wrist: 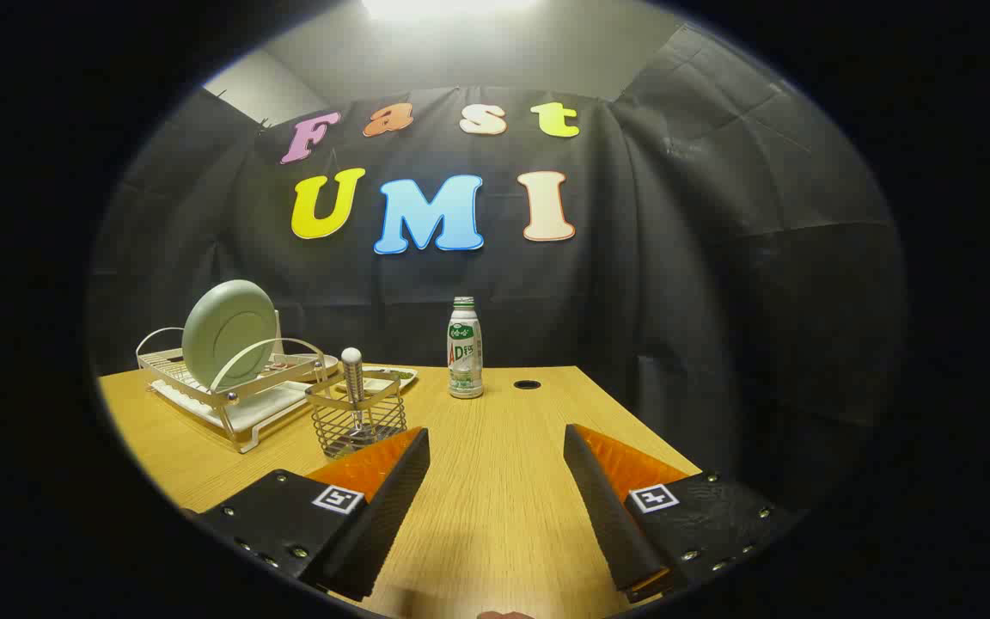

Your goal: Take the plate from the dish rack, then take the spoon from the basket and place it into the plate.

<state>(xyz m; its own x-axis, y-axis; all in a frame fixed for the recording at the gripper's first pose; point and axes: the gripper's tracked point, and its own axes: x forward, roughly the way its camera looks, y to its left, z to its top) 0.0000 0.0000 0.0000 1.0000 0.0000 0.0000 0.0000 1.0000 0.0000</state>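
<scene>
Two black fingers of the gripper point(496, 443) stand wide apart and empty above the pale wooden worktop point(495, 481), aimed level toward the black cloth wall. Ahead to the left, the pale green round plate point(229, 333) stands on edge in the cream wire dish rack point(233, 391), and the white-knobbed metal spoon point(352, 378) stands upright in the square wire basket point(357, 421) just beyond the left finger. Between the fingers and farther off stands a white plastic bottle with a green label point(465, 348), a round black hole point(527, 383) beside it near the worktop's far edge.
</scene>
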